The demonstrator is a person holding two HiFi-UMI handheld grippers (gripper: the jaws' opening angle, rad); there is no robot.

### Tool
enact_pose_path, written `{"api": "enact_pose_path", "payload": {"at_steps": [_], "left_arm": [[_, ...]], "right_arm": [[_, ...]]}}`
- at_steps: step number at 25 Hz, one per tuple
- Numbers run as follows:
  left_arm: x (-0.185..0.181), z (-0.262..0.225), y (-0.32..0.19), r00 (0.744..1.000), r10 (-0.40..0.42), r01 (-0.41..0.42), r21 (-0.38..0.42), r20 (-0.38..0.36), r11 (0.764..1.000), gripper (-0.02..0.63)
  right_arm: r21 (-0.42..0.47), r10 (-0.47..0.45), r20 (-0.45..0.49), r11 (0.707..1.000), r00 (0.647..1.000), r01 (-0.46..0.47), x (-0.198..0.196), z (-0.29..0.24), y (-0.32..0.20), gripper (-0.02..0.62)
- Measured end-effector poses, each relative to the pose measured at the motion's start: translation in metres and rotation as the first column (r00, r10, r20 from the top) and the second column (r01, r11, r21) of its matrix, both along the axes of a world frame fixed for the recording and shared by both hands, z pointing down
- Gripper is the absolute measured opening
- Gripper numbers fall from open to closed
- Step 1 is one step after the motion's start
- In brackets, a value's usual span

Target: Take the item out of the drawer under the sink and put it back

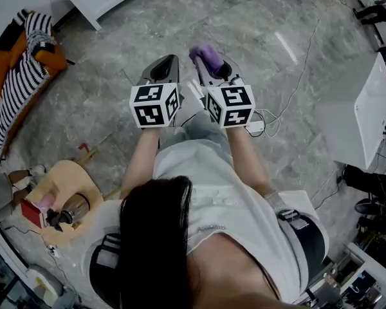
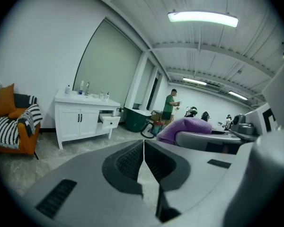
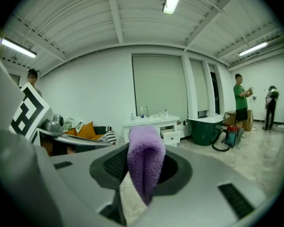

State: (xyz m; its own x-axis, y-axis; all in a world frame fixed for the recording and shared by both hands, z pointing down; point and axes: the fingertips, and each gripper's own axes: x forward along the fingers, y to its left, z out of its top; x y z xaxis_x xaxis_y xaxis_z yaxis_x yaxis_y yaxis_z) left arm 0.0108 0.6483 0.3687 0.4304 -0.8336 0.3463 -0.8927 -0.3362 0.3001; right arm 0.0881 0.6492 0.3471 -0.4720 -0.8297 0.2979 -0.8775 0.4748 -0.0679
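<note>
A folded purple cloth (image 3: 145, 167) is pinched between the pads of my right gripper (image 3: 143, 170), which is shut on it; the same purple cloth (image 1: 208, 56) pokes out past my right gripper (image 1: 209, 62) in the head view. My left gripper (image 2: 143, 163) is shut with nothing between its pads; my left gripper (image 1: 165, 66) is level with the right one over the floor. Far ahead stands the white sink cabinet (image 2: 83, 118) with its drawer (image 2: 109, 121) pulled out. The sink cabinet (image 3: 152, 126) and open drawer (image 3: 172, 135) also show in the right gripper view.
An orange sofa with striped cushions (image 2: 12, 124) stands left of the cabinet. A green bin (image 3: 206, 129) and a vacuum (image 3: 230, 137) sit to its right, near a standing person (image 3: 241, 102). A white box (image 1: 367, 112) lies on the marble floor at right; a round wooden stool (image 1: 65, 198) is behind left.
</note>
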Motion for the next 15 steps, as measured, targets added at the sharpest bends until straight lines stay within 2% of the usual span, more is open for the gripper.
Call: {"api": "enact_pose_path", "payload": {"at_steps": [5, 15], "left_arm": [[-0.003, 0.008, -0.011, 1.000, -0.006, 0.005, -0.019, -0.014, 1.000, 0.012], [0.003, 0.007, -0.064, 0.999, -0.039, 0.039, 0.008, -0.013, 0.999, 0.012]], "right_arm": [[-0.002, -0.007, -0.017, 1.000, 1.000, 0.007, -0.003, 0.002, -0.015, 0.126], [-0.001, -0.037, -0.007, 0.999, 0.999, 0.037, 0.001, 0.010, -0.065, 0.125]]}}
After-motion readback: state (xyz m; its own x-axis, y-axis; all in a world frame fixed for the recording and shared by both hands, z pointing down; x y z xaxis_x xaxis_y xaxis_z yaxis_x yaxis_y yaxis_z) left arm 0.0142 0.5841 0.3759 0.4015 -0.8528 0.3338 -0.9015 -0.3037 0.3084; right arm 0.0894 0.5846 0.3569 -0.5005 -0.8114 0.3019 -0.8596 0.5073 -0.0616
